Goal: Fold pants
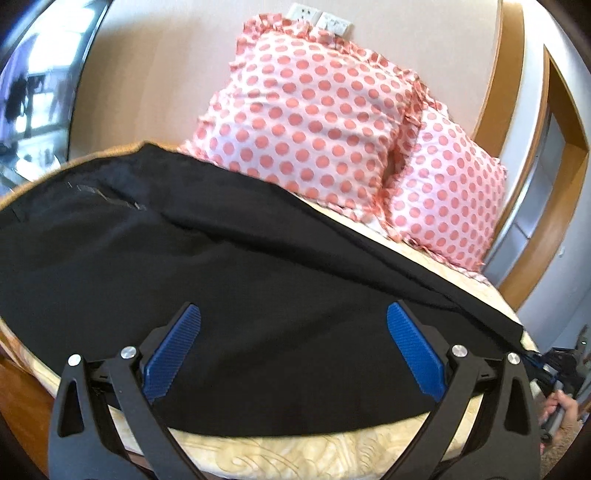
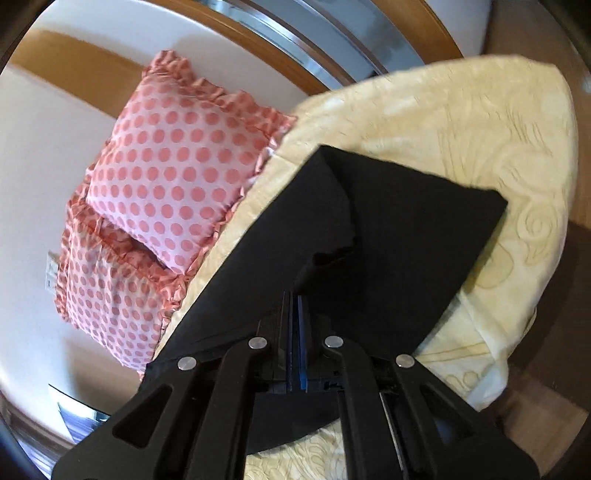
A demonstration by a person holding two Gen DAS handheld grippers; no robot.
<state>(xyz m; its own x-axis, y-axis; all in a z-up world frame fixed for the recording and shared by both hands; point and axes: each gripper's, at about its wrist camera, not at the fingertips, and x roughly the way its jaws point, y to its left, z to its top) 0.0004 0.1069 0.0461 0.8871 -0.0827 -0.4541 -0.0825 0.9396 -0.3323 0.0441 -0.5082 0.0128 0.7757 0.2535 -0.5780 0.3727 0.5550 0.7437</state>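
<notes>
Black pants (image 1: pixel 229 266) lie spread across a cream bed (image 1: pixel 295 454). My left gripper (image 1: pixel 293 317) is open, its blue pads (image 1: pixel 173 354) apart just above the pants near the bed's front edge, holding nothing. In the right wrist view the pants (image 2: pixel 406 229) lie partly folded, one layer lifted over another. My right gripper (image 2: pixel 297 306) is shut on the pants fabric, the blue pads pressed together with cloth between them. The right gripper also shows at the far right of the left wrist view (image 1: pixel 554 365).
Two pink polka-dot pillows (image 1: pixel 314 122) (image 2: pixel 177 173) lean against the wall at the head of the bed. A wooden-framed panel (image 1: pixel 554 147) stands to the right. The cream bedspread (image 2: pixel 461 122) extends beyond the pants. Wall sockets (image 1: pixel 319 18) sit above the pillows.
</notes>
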